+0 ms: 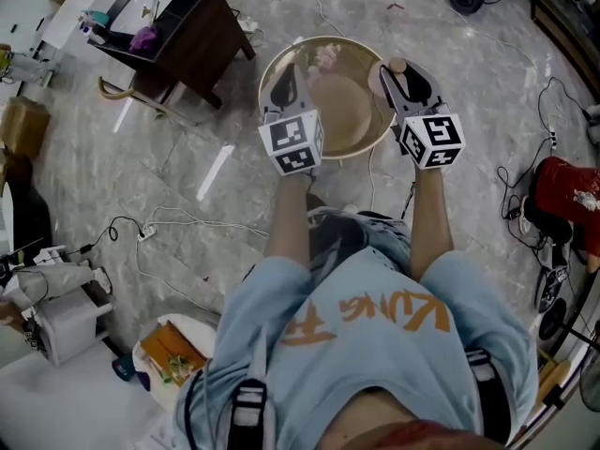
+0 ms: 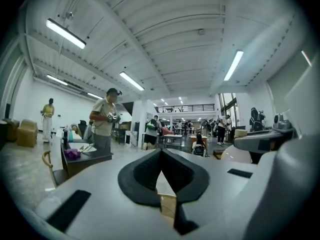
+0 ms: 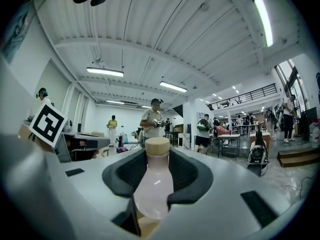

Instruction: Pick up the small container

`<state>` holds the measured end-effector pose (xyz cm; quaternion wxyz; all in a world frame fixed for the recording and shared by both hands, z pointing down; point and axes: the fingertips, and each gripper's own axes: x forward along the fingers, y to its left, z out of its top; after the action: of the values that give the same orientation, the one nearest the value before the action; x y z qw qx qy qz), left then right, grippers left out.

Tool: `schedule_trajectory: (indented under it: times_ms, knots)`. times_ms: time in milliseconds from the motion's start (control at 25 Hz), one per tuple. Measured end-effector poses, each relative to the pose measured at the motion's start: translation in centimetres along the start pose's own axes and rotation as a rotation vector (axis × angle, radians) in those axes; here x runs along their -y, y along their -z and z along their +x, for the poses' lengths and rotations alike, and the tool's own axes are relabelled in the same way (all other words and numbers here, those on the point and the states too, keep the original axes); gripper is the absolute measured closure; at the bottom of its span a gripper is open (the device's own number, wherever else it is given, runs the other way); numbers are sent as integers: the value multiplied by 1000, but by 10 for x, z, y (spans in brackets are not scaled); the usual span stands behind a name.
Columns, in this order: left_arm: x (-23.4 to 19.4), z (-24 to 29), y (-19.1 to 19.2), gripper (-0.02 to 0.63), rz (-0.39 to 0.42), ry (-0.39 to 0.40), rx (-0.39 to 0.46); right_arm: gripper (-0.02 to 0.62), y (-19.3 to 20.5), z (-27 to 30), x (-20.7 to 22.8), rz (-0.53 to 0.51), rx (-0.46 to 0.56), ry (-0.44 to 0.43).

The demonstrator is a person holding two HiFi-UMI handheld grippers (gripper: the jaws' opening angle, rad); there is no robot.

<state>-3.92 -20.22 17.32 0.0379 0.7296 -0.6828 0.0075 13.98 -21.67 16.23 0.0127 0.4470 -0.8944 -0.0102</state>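
Note:
The small container (image 3: 152,184) is a pale pink bottle with a tan cap (image 3: 157,145). It stands upright between the dark pads of my right gripper (image 3: 157,176), which is shut on it. In the head view that right gripper (image 1: 398,78) is held over the right edge of a round tan tabletop (image 1: 342,115), and the cap (image 1: 397,65) shows at its tip. My left gripper (image 1: 286,87) hovers over the tabletop's left side. Its pads (image 2: 161,156) meet with nothing between them.
A dark wooden desk (image 1: 183,31) with a sink-like tray and a purple item stands to the upper left. Cables (image 1: 169,218) trail across the marble floor. A red object (image 1: 567,190) lies at the right. Several people stand far off in the hall (image 2: 104,121).

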Motion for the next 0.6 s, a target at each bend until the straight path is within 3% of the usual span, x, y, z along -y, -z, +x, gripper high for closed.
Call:
schedule_trajectory:
  times_ms: [600]
  knots:
    - [15,9,-30,583,40,43,57,445,-24,12,3,3,55,-15]
